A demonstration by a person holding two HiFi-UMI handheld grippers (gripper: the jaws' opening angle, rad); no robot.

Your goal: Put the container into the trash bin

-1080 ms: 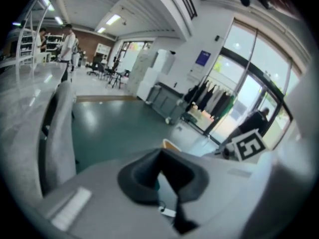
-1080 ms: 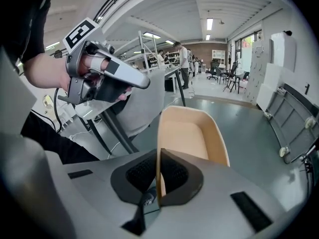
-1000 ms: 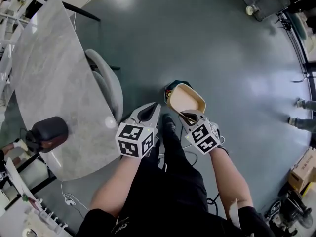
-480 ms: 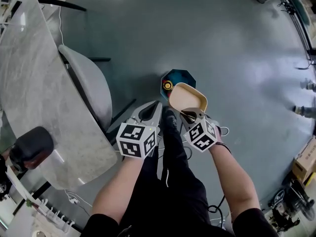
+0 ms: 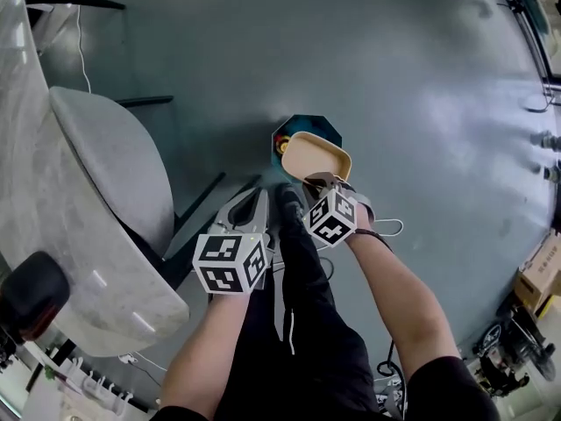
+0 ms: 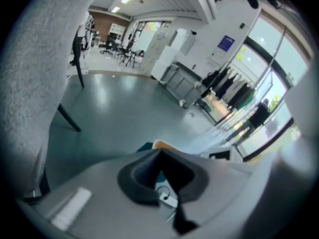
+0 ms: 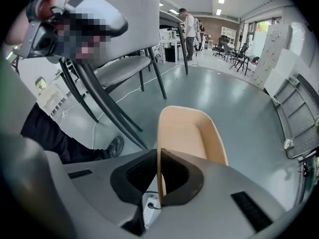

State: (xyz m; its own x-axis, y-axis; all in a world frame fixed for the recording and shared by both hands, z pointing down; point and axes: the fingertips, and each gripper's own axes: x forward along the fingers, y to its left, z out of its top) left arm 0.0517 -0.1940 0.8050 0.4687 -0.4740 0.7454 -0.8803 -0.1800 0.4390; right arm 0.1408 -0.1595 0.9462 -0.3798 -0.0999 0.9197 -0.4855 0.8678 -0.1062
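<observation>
Since my right tongs (image 7: 157, 176) are pinched almost together on one thin wall of the container (image 7: 187, 133), I read it as a light thing. It is a pale tan tub with rounded corners, empty as far as I can see into it. The wall stands edge-on between the pads, and the rest of the tub juts out beyond them with nothing under it. I judge the wall fairly stiff but springy, likely to flex if squeezed hard and unlikely to break. Its matt skin should give the pads decent purchase. A single wall is the only place narrow tongs can bite. I would want that bite well down past the rim and near the middle of the side, so the tub does not swing or twist.

My left tongs (image 6: 159, 176) are drawn together on nothing, with only the floor showing past their tips.

From the head view, the right tongs (image 5: 323, 182) hold the container (image 5: 316, 158) in the air over the trash bin (image 5: 308, 126). The bin is a dark teal, many-sided one standing on the floor (image 5: 394, 60), with something yellow and red inside. The tub hides much of its mouth, and I cannot tell whether they touch. The left tongs (image 5: 254, 202) hang just beside, nearer my legs. Further left is a grey chair (image 5: 105, 165), tucked against the marbled surface (image 5: 13, 103).
</observation>
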